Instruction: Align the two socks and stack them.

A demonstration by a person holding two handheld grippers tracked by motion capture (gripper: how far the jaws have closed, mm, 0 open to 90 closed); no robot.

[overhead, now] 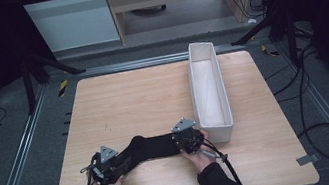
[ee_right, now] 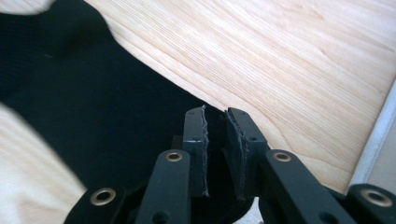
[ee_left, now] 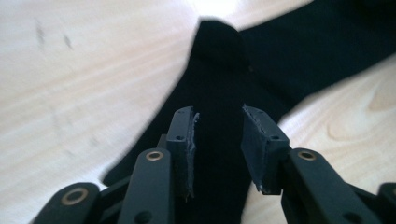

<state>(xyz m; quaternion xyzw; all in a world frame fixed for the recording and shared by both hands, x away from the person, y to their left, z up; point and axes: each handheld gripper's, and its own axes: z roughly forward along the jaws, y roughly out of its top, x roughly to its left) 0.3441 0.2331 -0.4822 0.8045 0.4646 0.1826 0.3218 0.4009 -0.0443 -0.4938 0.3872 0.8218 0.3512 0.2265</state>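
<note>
Currently, a black sock (overhead: 153, 146) lies flat on the wooden worktop (overhead: 143, 101), stretched across its near edge between the two grippers. The left gripper (overhead: 122, 164) sits at the sock's left end; in the left gripper view its jaws stand apart with the sock (ee_left: 219, 140) running between them, and the pads do not clearly press on the fabric. The right gripper (overhead: 181, 143) sits at the sock's right end; in the right gripper view its jaws stand narrowly apart with the sock's edge (ee_right: 93, 116) between them, and whether they pinch the fabric cannot be told. A white rectangular bin (overhead: 193, 87) stands just beside the right gripper, on the worktop's right half.
</note>
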